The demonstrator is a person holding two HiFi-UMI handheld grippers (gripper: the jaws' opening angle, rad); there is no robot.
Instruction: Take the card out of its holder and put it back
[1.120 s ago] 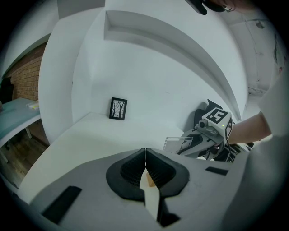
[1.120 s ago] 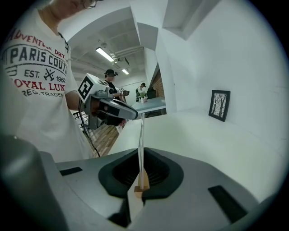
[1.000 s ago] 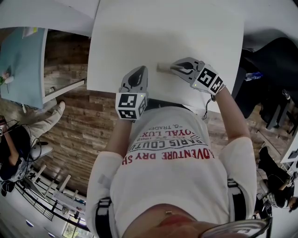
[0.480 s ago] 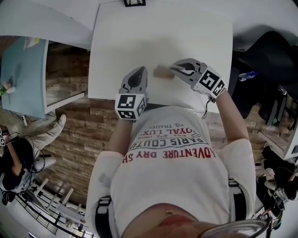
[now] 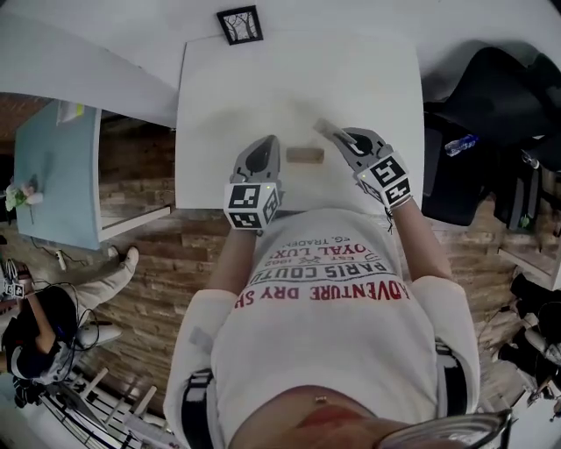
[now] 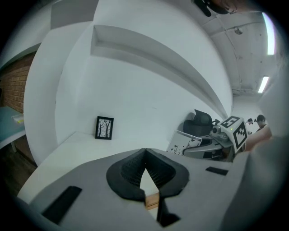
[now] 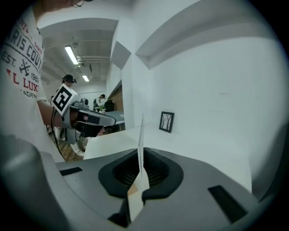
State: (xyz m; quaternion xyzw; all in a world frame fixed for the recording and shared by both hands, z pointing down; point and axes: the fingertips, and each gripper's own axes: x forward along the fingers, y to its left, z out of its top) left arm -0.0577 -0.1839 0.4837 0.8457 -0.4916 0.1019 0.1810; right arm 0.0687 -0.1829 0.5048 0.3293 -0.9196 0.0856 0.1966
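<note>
- Gripping one card (image 7: pixel 141 135), right hand-held gripper's (image 5: pixel 340 138) jaws clamped on it.
- Left hand-held gripper (image 6: pixel 144 152): jaws together, seemingly empty.
- One wooden holder (image 5: pixel 305 155) on bench (image 5: pixel 263 88); shirt (image 5: pixel 324 351) print includes "LUX".

On the white rectangular table (image 5: pixel 219 105), the small wooden block holder (image 5: pixel 305 155) lies between the left gripper (image 5: pixel 267 147) at its 9 o'clock and the right gripper (image 5: pixel 340 138) at its 2 o'clock. The thin white card (image 5: pixel 323 128) sits in the right gripper's jaws. The black-framed picture (image 5: pixel 239 24) stands at 12 o'clock, at the table's far edge.
</note>
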